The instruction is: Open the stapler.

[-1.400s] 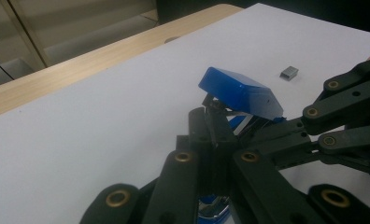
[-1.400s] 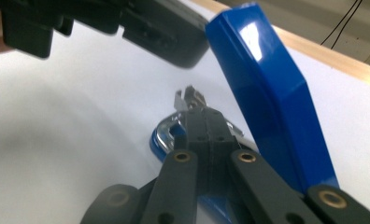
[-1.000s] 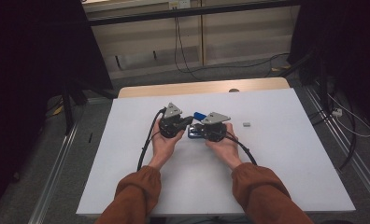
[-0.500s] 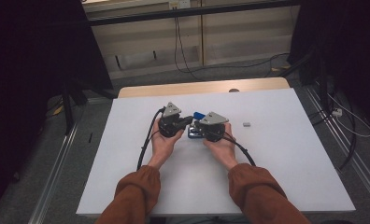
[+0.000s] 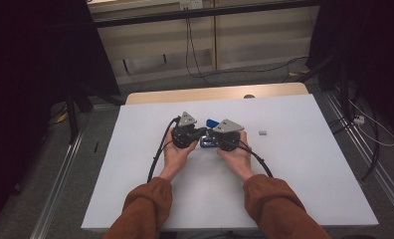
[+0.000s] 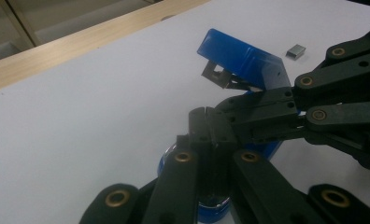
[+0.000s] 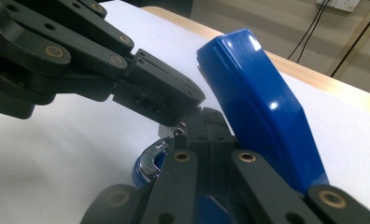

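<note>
Scene: a person in rust-brown sleeves [image 5: 143, 209] works at a white bench [image 5: 304, 164], seen from above, with both forearms reaching in from the near edge.
Object in hand: a blue stapler [image 7: 262, 102], opened up, its lid [image 6: 241, 58] tilted upward and its metal magazine [image 6: 218, 77] showing beneath.
Location of stapler: near the middle of the bench, directly between the two tools, its base resting low on the white surface.
Left hand-held gripper [image 5: 197, 134]: jaws brought together, with no gap between the tips in the left gripper view; they sit over the stapler's blue base [image 6: 211, 205], though whether they pinch it cannot be told.
Right hand-held gripper [image 5: 212, 138]: jaws likewise drawn tight together, tips at the foot of the raised lid, just beside the chrome end [image 7: 150, 156] of the base; a firm grip cannot be confirmed.
Meeting point: the two sets of black jaws come tip to tip over the stapler, the left one's jaws crossing the upper left of the right gripper view.
Nearby: a small grey block of staples [image 5: 262, 132] lies on the bench, to the right of the right hand and apart from the stapler.
Backdrop: a wooden strip [image 5: 215, 93] runs along the far edge of the bench, with cables [image 5: 190, 45] trailing on the floor beyond.
</note>
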Tool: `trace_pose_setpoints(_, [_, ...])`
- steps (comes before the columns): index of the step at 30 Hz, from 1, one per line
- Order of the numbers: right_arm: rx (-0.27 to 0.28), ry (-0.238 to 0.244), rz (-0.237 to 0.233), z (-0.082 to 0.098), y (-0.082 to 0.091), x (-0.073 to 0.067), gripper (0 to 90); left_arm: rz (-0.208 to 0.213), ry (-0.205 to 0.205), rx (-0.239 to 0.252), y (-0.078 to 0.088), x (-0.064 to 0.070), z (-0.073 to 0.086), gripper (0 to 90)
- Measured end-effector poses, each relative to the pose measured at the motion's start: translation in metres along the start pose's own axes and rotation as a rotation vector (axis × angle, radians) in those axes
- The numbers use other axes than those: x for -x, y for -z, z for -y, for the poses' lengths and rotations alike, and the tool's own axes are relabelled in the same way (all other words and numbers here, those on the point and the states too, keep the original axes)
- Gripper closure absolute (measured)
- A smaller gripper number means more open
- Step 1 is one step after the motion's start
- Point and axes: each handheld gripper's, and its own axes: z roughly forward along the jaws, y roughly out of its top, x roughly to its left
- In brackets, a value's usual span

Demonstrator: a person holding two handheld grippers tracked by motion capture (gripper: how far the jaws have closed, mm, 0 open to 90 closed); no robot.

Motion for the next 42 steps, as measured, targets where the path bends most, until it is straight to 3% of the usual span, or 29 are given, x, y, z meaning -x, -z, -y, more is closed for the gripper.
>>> trace_pose_setpoints(29, [0.005,0.008,0.019,-0.001,0.001,-0.001,90.0,-0.015,-0.02,-0.016,-0.008,0.001,0.005,90.0])
trace_pose_setpoints(32, [0.005,0.014,0.021,-0.001,0.0,-0.001,90.0,-0.018,-0.025,-0.039,-0.011,0.001,0.008,90.0])
trace_pose_setpoints(42, [0.01,0.009,0.023,0.0,0.0,-0.002,90.0,-0.012,-0.029,-0.029,-0.015,0.001,0.012,90.0])
